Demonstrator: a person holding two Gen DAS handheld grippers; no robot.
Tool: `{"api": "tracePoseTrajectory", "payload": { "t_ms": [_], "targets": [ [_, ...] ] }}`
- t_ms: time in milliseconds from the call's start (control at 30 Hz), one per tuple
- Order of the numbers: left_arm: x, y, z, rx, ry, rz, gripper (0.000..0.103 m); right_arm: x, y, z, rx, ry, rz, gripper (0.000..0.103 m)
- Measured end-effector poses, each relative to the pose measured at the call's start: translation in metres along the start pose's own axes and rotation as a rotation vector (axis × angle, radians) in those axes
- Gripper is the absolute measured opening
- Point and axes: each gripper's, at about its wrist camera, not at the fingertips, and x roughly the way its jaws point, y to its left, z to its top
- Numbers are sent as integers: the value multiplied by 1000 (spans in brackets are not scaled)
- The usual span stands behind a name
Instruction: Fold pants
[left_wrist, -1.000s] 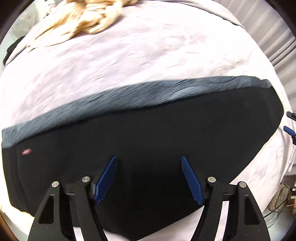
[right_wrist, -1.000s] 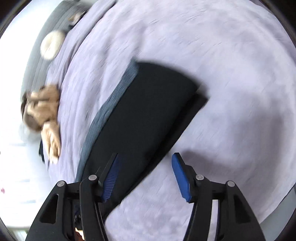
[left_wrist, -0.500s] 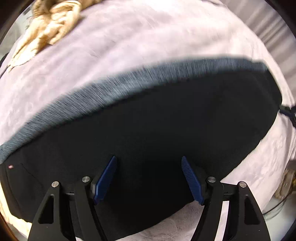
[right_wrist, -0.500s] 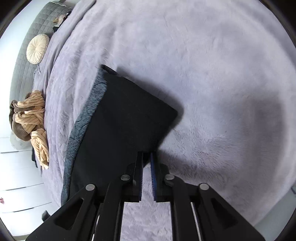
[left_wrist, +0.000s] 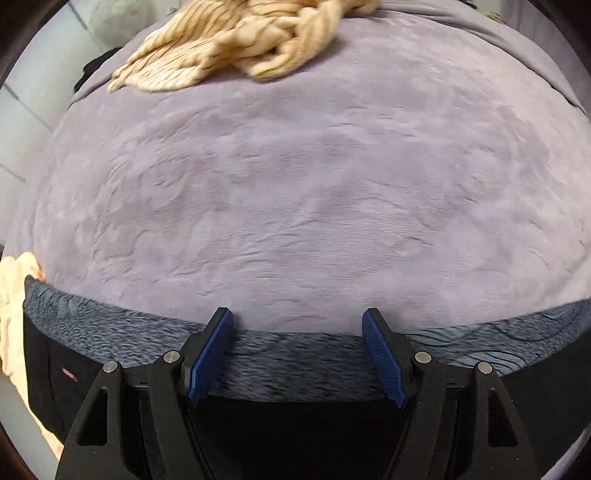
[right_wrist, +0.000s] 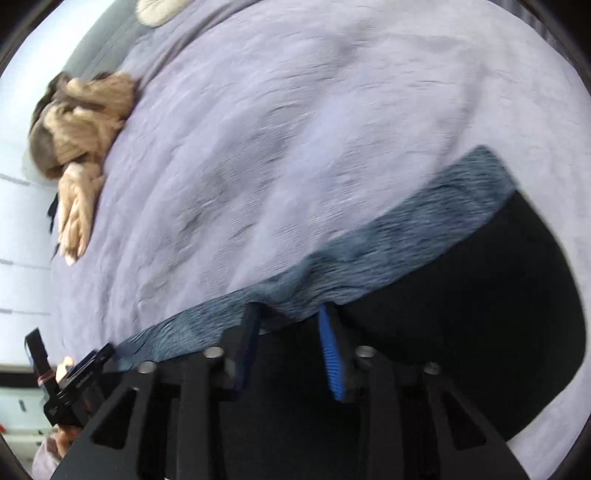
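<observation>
Your left gripper (left_wrist: 297, 350) points down at the pants (left_wrist: 295, 417), its blue fingers (left_wrist: 207, 354) spread wide. Nothing is caught between them. The pants' grey fleecy band (left_wrist: 295, 360) runs straight across under the fingertips, and the black cloth fills the space below, close in to the tool. Ahead of the fingertips lies the lilac blanket (left_wrist: 295, 184), and far ahead, at its upper edge, a crumpled beige garment (left_wrist: 236, 44). Another pale cloth (left_wrist: 14, 314) shows at the tool's left, beside the end of the pants.

Your right gripper (right_wrist: 290, 325) has just been opening a little after closing, and its jaws stand narrowly apart. The grey band (right_wrist: 369, 251) puckers into a fold right at the fingertips, but the view is blurred and you cannot tell whether the pads press on it. The black part of the pants (right_wrist: 480, 314) spreads off to the tool's right. To its lower left the other gripper and part of a hand (right_wrist: 64, 365) are in sight. The beige garment (right_wrist: 81, 140) lies far off to the upper left on the blanket (right_wrist: 295, 129).
</observation>
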Motion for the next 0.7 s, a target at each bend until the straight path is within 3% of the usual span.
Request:
{"api": "tracePoseTrajectory", "payload": {
  "t_ms": [33, 167, 200, 267, 367, 533, 700],
  "targets": [
    [26, 4, -9, -28, 10, -1, 73, -5, -9, 2, 40, 5, 16, 21],
    [-13, 42, -24, -10, -28, 30, 73, -33, -14, -7, 43, 12, 67, 40],
    [-8, 69, -19, 1, -26, 42, 73, -37, -10, -10, 28, 20, 91, 44],
    [-17, 102, -37, 0, -8, 51, 73, -41, 5, -23, -25, 63, 166, 46],
    [-52, 97, -98, -7, 15, 68, 73, -35, 46, -39, -131, 136, 221, 46],
    [-41, 151, -111, -35, -13, 51, 73, -20, 176, -74, -418, 204, 281, 46],
    [-7, 202, -122, 5, 2, 58, 75, 17, 337, -134, -725, 305, 358, 46]
  ]
}}
